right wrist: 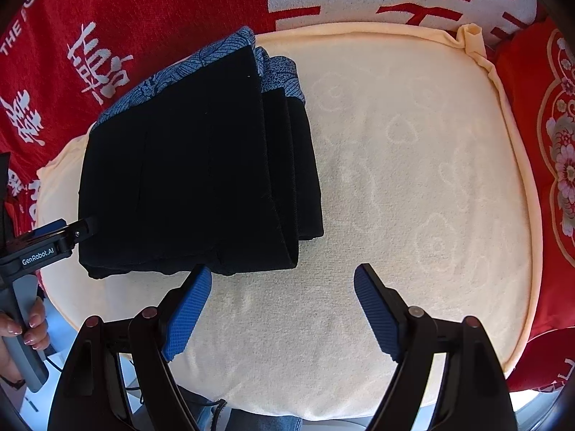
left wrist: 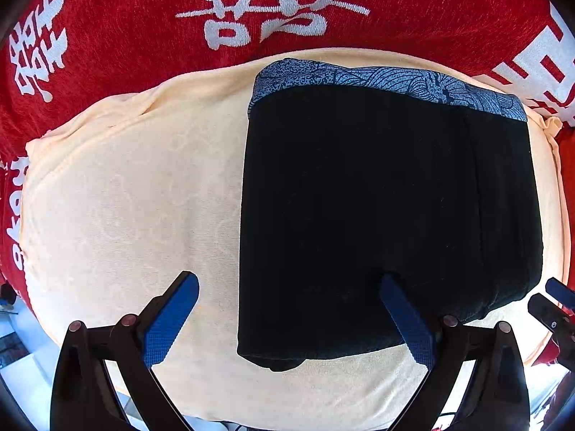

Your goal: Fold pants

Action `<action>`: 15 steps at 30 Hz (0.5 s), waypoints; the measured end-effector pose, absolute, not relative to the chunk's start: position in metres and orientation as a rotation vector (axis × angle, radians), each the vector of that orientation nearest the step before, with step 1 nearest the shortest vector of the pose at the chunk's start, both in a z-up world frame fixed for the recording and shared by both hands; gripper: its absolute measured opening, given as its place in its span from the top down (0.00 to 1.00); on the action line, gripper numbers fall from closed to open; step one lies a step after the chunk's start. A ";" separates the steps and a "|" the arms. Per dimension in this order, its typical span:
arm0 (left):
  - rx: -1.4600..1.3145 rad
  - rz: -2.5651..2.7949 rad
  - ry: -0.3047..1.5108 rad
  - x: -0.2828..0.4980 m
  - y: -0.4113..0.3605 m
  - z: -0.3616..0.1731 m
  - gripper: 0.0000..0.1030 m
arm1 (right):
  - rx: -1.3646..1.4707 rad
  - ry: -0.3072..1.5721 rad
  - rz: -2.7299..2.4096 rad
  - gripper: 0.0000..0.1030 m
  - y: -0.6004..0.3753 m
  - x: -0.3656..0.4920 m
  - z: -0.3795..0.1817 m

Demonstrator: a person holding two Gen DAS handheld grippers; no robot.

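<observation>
The black pants [left wrist: 388, 215] lie folded into a thick rectangle on a cream towel [left wrist: 125, 197], with a blue patterned waistband [left wrist: 388, 79] at the far end. My left gripper [left wrist: 289, 282] is open and empty, above the near left corner of the pants. In the right wrist view the folded pants [right wrist: 194, 179] lie to the left on the towel [right wrist: 413, 197]. My right gripper [right wrist: 282, 274] is open and empty, just past the pants' near right corner. The left gripper's body [right wrist: 46, 240] shows at the left edge, beside the pants.
The towel covers a cushion against a red blanket [left wrist: 125, 36] with white characters. A red pillow [right wrist: 553, 143] with a flower pattern lies to the right. A person's hand [right wrist: 25, 327] holds the left gripper's handle.
</observation>
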State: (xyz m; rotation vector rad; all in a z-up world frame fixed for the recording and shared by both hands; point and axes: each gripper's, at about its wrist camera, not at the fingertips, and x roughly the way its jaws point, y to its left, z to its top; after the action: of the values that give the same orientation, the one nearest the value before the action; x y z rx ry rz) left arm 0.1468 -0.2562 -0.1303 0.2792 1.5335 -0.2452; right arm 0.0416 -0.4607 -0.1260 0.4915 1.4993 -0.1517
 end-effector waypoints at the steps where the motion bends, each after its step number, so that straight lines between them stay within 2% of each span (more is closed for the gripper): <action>1: 0.279 -0.245 1.535 0.147 -0.256 -0.131 0.01 | 0.495 1.499 -0.152 0.18 -0.462 0.042 -0.126; 15: 0.255 -0.246 1.550 0.150 -0.247 -0.140 0.01 | 0.529 1.486 -0.142 0.18 -0.469 0.042 -0.128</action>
State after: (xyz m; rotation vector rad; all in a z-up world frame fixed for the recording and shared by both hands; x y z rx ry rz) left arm 0.1499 -0.2471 -0.1396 0.2554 1.5498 -0.2464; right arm 0.0424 -0.4686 -0.1275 0.5286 1.4858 -0.1422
